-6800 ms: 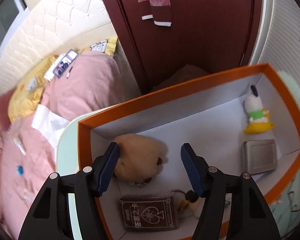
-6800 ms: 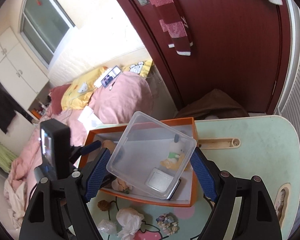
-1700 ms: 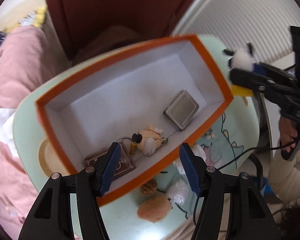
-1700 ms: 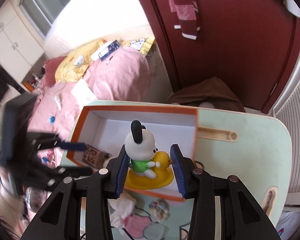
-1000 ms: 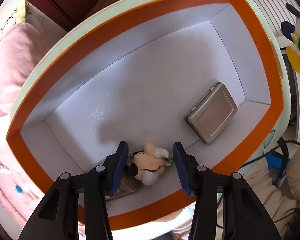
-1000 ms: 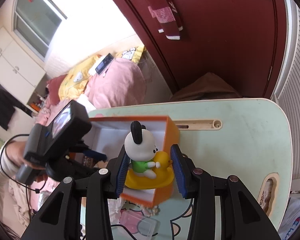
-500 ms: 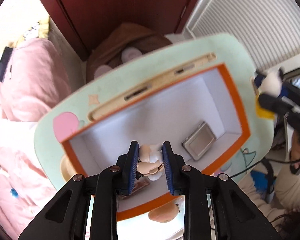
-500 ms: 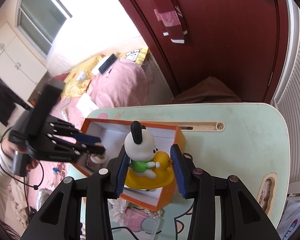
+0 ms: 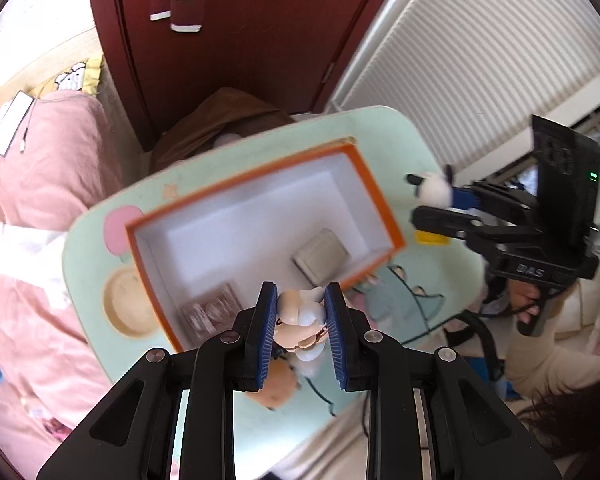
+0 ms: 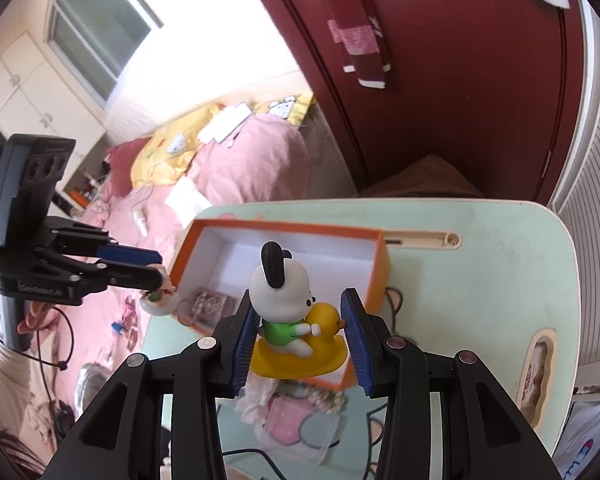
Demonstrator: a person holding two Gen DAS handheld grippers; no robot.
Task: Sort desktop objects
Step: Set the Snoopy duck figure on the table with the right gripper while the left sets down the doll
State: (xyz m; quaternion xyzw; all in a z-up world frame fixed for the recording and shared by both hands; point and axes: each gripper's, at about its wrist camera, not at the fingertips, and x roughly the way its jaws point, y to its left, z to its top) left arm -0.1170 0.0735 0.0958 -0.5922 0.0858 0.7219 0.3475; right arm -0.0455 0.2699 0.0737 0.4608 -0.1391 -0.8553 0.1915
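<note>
My left gripper (image 9: 300, 328) is shut on a small cream keychain figurine (image 9: 302, 320) and holds it high above the near edge of the orange box (image 9: 380, 200). My right gripper (image 10: 300, 336) is shut on a white dog figure riding a yellow duck (image 10: 292, 320), held above the box's near right corner (image 10: 382, 264). In the box lie a grey tin (image 9: 322, 254) and a dark card pack (image 9: 212, 312). The left gripper also shows in the right wrist view (image 10: 158, 280), left of the box, and the right gripper shows in the left wrist view (image 9: 434, 208), right of the box.
The box stands on a mint green table (image 10: 500, 264) with a pen groove (image 10: 420, 240). A plush toy (image 9: 278, 384), crumpled tissue (image 10: 260, 396) and a clear lid (image 10: 300, 424) lie near the table's front edge. A pink bed (image 10: 240, 168) and a red door (image 10: 460, 80) lie beyond.
My left gripper has lifted the figurine out of the box and pulled back and up. My right gripper still holds the dog figure, now a little further from the box.
</note>
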